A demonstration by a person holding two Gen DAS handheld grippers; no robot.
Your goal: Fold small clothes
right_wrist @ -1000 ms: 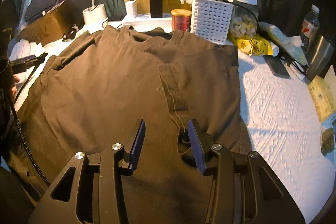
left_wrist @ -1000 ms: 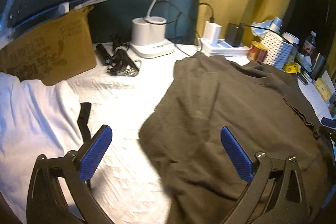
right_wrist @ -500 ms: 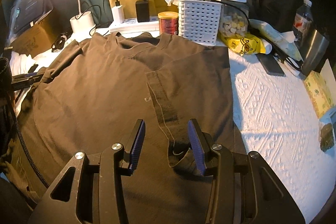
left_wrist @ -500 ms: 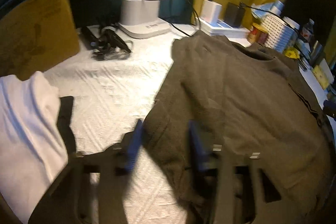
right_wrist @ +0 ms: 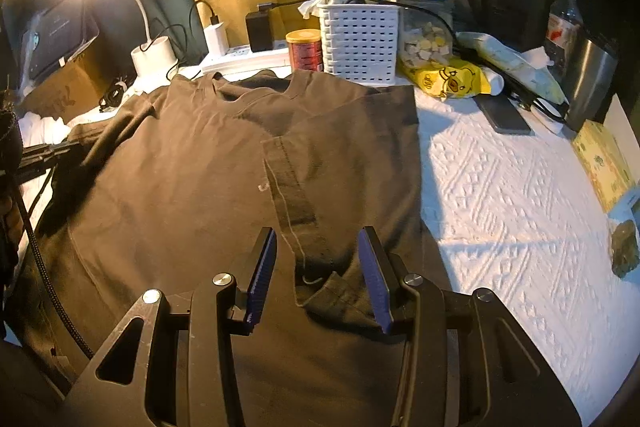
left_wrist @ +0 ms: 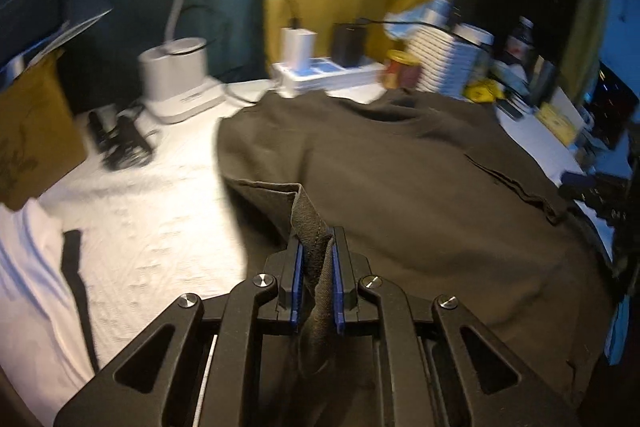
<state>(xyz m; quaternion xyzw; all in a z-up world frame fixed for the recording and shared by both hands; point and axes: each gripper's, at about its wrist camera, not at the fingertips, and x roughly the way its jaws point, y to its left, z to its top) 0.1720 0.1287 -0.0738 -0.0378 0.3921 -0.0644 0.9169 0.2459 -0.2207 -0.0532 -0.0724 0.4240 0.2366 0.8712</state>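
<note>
Left tongs (left_wrist: 316,259), wide before, now closing on shirt (left_wrist: 400,195) hem; right tongs (right_wrist: 318,267) still spread.

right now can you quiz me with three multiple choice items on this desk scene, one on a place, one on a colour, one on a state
1. Where is the white basket?
A. behind the shirt
B. on the shirt
C. under the lamp

2. What colour are the gripper pads?
A. red
B. blue
C. green

3. What is the left gripper doing?
A. pointing away from the shirt
B. closing on shirt fabric
C. gripping a cable

Key: 1 A, it stands past the collar; 2 B, blue ribbed pads show; 3 B, a fold of fabric sits between its pads.
</note>
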